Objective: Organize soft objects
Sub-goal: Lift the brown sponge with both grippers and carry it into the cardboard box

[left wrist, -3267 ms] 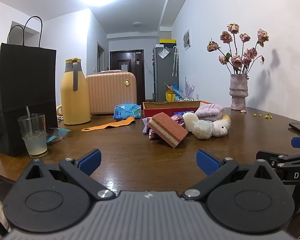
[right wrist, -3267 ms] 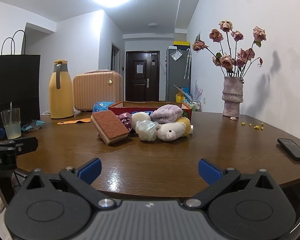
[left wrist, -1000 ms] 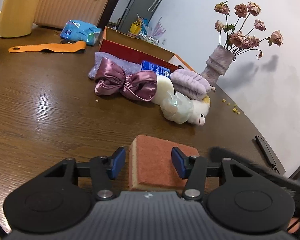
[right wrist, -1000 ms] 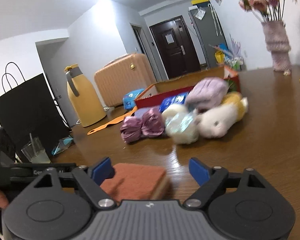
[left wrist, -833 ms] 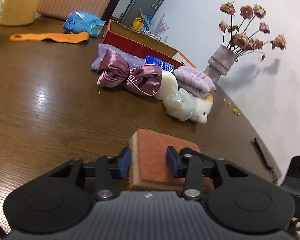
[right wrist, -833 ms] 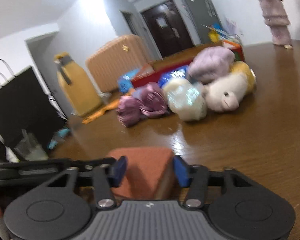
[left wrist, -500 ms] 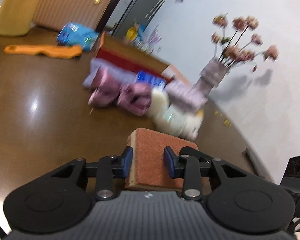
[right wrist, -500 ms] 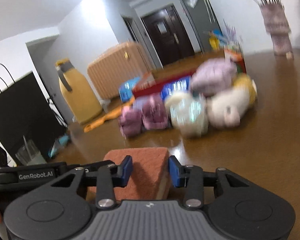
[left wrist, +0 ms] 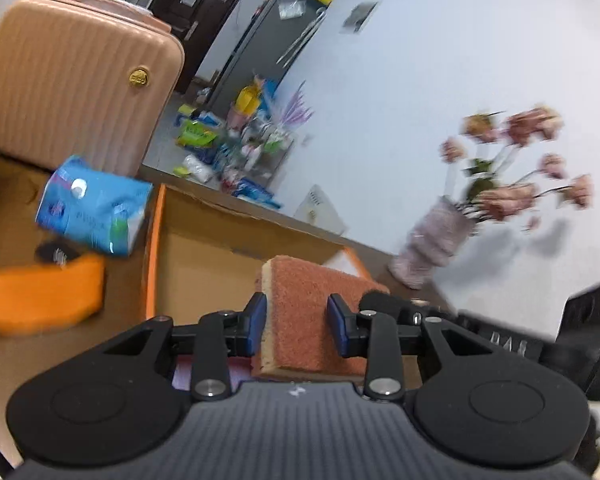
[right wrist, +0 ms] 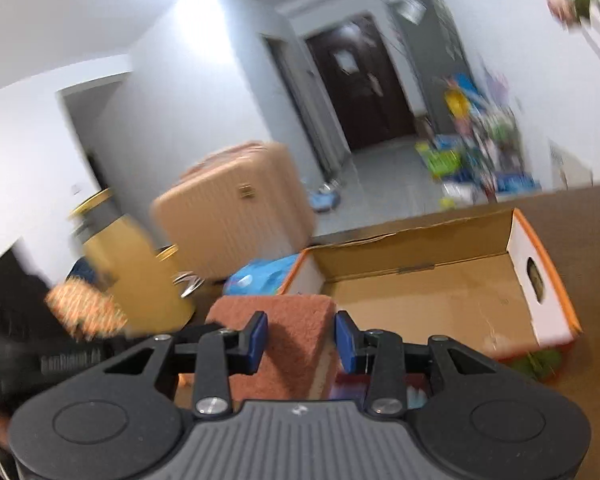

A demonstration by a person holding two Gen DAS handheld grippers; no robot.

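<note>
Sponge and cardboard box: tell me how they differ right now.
The sponge is a solid, rust-orange fuzzy block with a pale foam layer; the cardboard box is a hollow open tray of plain brown card with an orange rim. The sponge is held up, pinched by both the left gripper and the right gripper; the box rests on the table. The sponge looks much smaller than the box. Both are rectangular.

Brown wooden table [right wrist: 596, 240], blurred in both views. Lying on it: open cardboard box [right wrist: 440, 300] with orange rim, inside bare; blue tissue pack [left wrist: 94, 206] just left of box; peach ribbed suitcase [left wrist: 72, 88] behind the pack; orange flat strip [left wrist: 40, 300] at left; yellow jug [right wrist: 136, 276]; pale vase [left wrist: 432, 248] with dried roses at right.
</note>
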